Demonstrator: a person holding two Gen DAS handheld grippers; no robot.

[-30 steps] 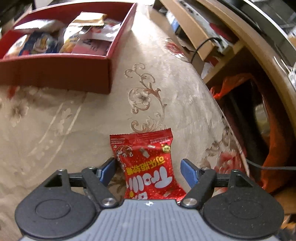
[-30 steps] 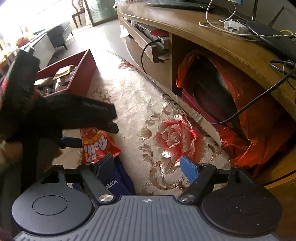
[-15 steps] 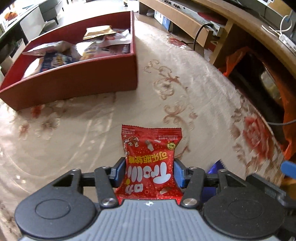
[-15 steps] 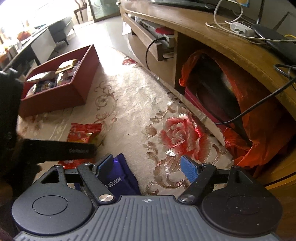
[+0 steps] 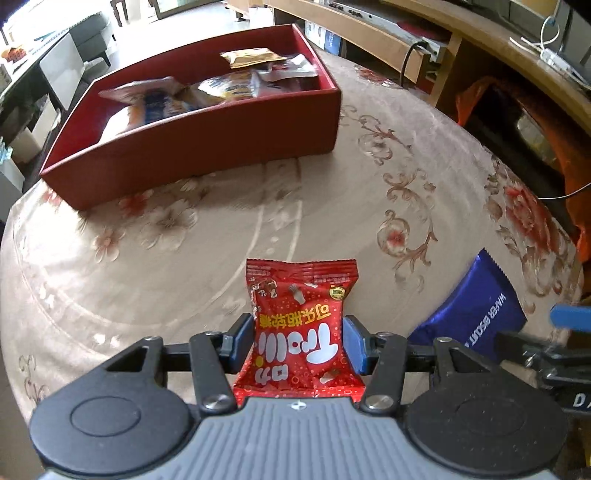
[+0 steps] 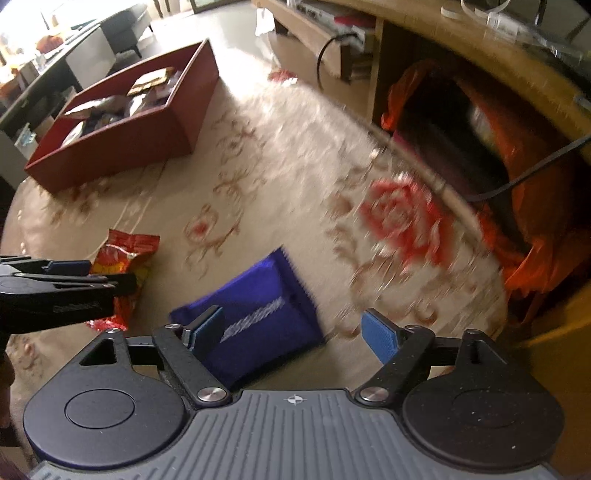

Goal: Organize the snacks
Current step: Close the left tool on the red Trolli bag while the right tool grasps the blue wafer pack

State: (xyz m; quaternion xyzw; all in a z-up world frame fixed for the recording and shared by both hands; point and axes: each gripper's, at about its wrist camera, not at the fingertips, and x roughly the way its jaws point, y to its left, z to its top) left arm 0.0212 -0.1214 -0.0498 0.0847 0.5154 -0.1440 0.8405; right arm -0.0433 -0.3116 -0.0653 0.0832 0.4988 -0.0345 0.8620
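My left gripper (image 5: 300, 347) is shut on a red snack packet (image 5: 301, 332), with both blue pads pressed on its sides, above the flowered cloth. The same red snack packet (image 6: 125, 251) shows at the left of the right wrist view. A dark red tray (image 5: 207, 136) with several snack packets stands beyond it, further back on the cloth. A blue wafer packet (image 6: 255, 314) lies flat on the cloth. My right gripper (image 6: 291, 332) hovers over it, jaws opening. The left pad is above the packet and the right pad is clear of it.
A wooden TV cabinet (image 5: 369, 29) runs along the back right, with a black cable and an orange plastic bag (image 6: 517, 147) in its open shelf. The round table's edge (image 5: 576, 236) curves close to the cabinet. A grey sofa is far back left.
The left jaws closed onto the red packet and carried it left, squarer to the tray. The right gripper moved left and down over the blue packet.
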